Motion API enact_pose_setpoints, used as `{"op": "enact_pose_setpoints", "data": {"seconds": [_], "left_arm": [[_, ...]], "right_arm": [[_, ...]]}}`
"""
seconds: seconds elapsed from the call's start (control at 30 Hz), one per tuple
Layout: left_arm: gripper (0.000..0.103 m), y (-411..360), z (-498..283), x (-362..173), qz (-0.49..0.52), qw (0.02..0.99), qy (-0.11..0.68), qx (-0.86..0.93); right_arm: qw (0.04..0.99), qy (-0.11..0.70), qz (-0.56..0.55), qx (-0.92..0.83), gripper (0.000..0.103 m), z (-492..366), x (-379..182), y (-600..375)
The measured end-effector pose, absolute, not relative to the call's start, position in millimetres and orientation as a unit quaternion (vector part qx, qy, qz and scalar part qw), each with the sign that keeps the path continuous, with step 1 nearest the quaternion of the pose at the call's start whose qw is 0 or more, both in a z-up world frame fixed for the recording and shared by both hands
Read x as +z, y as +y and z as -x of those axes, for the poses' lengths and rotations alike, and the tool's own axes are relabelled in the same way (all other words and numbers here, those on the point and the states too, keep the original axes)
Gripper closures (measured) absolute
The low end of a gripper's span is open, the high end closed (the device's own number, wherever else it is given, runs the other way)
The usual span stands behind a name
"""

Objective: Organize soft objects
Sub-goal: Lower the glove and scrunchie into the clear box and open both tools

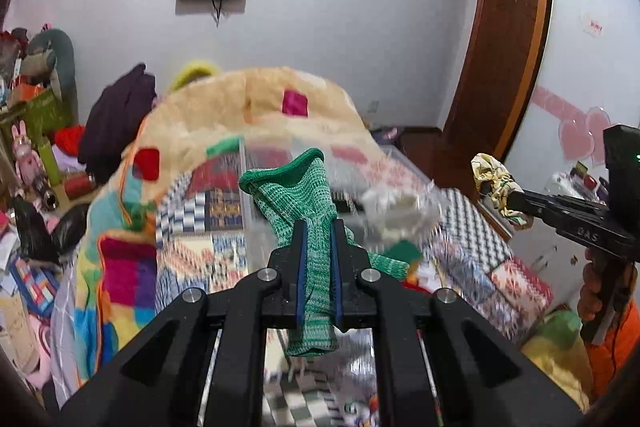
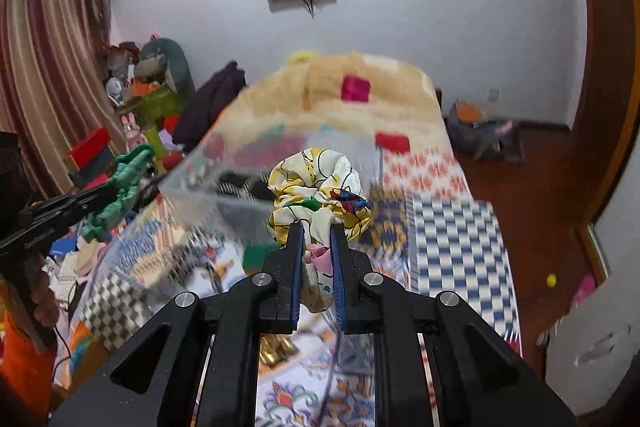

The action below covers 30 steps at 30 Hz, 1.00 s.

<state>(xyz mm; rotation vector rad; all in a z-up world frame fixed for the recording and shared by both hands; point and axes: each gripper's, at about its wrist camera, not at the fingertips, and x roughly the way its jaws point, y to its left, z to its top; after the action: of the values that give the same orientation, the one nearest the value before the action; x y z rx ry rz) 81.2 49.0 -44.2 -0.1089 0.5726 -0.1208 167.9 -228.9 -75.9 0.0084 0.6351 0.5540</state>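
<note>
My left gripper (image 1: 319,227) is shut on a green knitted sock (image 1: 296,195) and holds it up in the air above the bed; the sock hangs down between the fingers. It shows from the side in the right wrist view (image 2: 120,187). My right gripper (image 2: 316,231) is shut on a yellow and white patterned scrunchie (image 2: 320,187), also held above the bed. The scrunchie shows in the left wrist view (image 1: 494,183) at the right. A clear plastic box (image 1: 256,195) lies blurred below both grippers, with a white soft thing (image 1: 396,211) in it.
A bed with a patchwork cover (image 2: 452,227) fills the middle. A fluffy beige blanket (image 1: 240,107) is heaped at its far end. Cluttered shelves and toys (image 1: 32,155) stand at the left, a wooden wardrobe (image 1: 504,47) at the right.
</note>
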Motion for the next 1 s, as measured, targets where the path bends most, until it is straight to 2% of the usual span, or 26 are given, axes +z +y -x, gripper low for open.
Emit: {"op": "enact_pose_setpoints", "data": {"seconds": [0.2,0.43,1.0], "left_arm": [[0.093,44.1,-105.8,-25.2,0.036,0.964,0.257,-0.054],[0.093,42.0,-139.6,-25.4,0.025,0.961,0.27,-0.058],[0.093,37.3,-206.4,-87.0,0.005,0.932,0.357,-0.069]], "right_arm": [[0.921,0.272,0.003,0.28,0.091,-178.1,-54.7,-211.1],[0.92,0.266,0.019,0.287,0.091,-197.1,-51.9,-187.2],[0.889,0.333,0.083,0.303,0.091,-247.2,-109.7,-139.2]]}}
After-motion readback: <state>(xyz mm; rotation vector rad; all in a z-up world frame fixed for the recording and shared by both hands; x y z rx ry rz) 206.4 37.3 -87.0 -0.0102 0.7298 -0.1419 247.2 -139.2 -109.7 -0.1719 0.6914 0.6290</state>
